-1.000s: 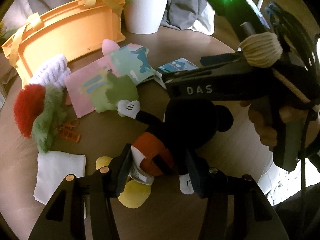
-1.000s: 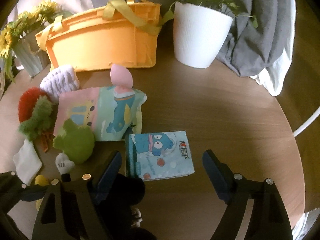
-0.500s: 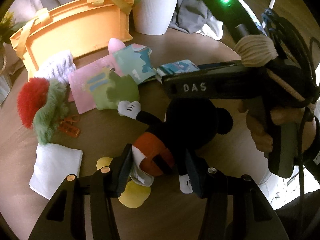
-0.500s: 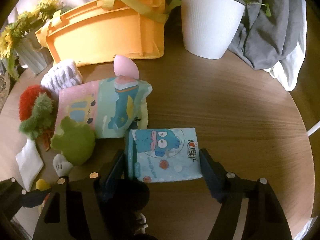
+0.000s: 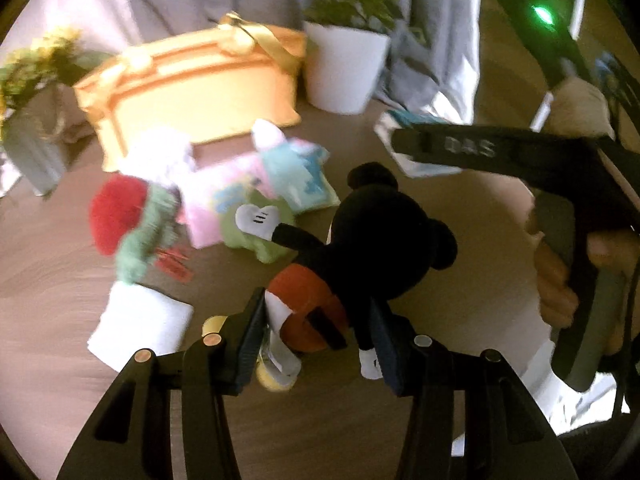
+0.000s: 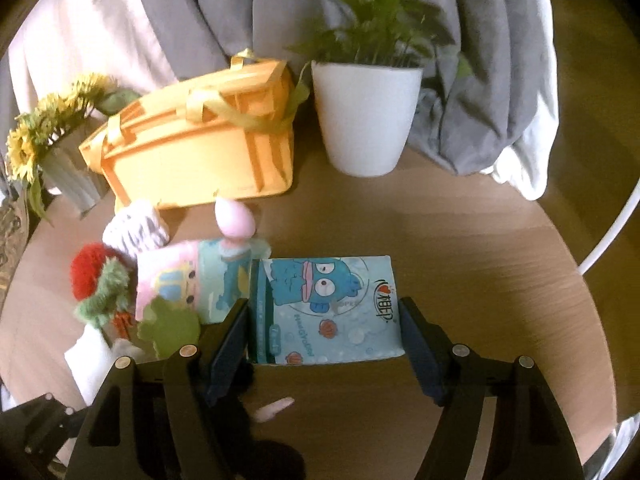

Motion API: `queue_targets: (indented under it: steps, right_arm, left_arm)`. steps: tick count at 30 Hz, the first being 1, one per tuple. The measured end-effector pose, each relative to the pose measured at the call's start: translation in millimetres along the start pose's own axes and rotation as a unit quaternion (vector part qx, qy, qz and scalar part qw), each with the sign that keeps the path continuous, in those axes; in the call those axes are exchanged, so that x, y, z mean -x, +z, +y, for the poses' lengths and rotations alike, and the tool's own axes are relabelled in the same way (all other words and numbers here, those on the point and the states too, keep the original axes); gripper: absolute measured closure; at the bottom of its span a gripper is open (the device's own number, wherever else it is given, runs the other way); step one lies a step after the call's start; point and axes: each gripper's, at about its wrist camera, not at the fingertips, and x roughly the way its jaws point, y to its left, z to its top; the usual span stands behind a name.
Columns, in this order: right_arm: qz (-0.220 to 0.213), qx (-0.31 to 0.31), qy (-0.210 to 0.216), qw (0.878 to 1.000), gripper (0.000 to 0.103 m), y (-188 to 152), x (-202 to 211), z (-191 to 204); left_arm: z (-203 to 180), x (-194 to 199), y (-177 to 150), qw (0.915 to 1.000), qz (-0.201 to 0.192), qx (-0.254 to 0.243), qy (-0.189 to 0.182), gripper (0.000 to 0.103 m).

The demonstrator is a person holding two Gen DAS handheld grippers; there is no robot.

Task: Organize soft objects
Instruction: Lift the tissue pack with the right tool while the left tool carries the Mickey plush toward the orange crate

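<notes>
Right now, nearest the lens in the left wrist view, the left gripper (image 5: 318,336) is clamping the black mouse plush (image 5: 372,236) at its red shorts, both pads pressing into the fabric while the head and one white-gloved arm are hanging free ahead of the jaws. In the right wrist view the right gripper (image 6: 324,334) is squeezing the blue tissue pack (image 6: 326,308) from both sides; its jaws have just been closing, and the pack is sitting between the pads, tilted above the round wooden table (image 6: 460,240).

To do this step well, both loads are probably best kept high enough to clear the clutter beyond: the green plush (image 6: 170,326), the pastel cloth book (image 6: 192,280), the red and green fuzzy toy (image 6: 98,280) and the white knitted piece (image 6: 134,232). The plush's dangling limbs could be snagging on these if carried low.

Farther back the orange basket (image 6: 200,164) is standing beside the white plant pot (image 6: 366,116). It looks the likely destination, so approaching from above its rim and avoiding the yellow handles (image 6: 224,110) seems wise.
</notes>
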Motion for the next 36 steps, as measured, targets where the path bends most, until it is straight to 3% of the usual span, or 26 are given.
queue_targets:
  steps: [7, 17, 23, 29, 36]
  right_arm:
    - [-0.03, 0.001, 0.018, 0.999, 0.03, 14.6, 25.2, -1.1]
    - [-0.069, 0.005, 0.045, 0.997, 0.03, 32.5, 53.0, 7.9]
    - [-0.082, 0.003, 0.044, 0.996, 0.03, 42.5, 61.5, 26.1]
    - [-0.094, -0.001, 0.044, 0.995, 0.03, 51.2, 67.3, 52.3]
    - [-0.087, -0.009, 0.029, 0.996, 0.03, 55.4, 57.7, 73.7]
  left_arm:
    - [8.8, 27.1, 21.7, 0.996, -0.055, 0.053, 0.046, 0.054]
    - [25.7, 56.5, 50.0, 0.9879, -0.115, 0.079, 0.068, 0.054]
    - [48.4, 71.6, 68.2, 0.9855, -0.134, 0.078, 0.069, 0.055]
    - [71.5, 77.4, 85.7, 0.9854, -0.142, 0.06, 0.072, 0.07]
    - [99.5, 58.7, 86.2, 0.9889, -0.129, 0.067, 0.029, 0.074]
